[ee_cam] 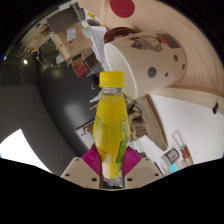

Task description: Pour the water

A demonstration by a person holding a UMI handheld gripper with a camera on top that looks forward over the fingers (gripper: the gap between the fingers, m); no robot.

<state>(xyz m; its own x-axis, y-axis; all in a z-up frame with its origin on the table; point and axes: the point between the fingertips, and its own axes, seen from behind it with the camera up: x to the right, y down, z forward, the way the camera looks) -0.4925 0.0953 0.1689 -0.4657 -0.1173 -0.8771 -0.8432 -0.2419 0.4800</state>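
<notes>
A yellow bottle [111,120] with a yellow cap and a green and yellow label stands upright between my fingers, held off the table. My gripper [112,160] is shut on the bottle's lower part, with the pink pads [92,160] pressing on both its sides. Beyond the bottle, a beige mug [150,55] with dark spots and a picture on it stands on the white table [190,115]. The bottle's cap is close below the mug's side.
A chair [70,45] and room furniture show behind the bottle. A dark floor area [35,105] lies beside the table. Small objects, including a clear container [178,150], stand on the table near my fingers.
</notes>
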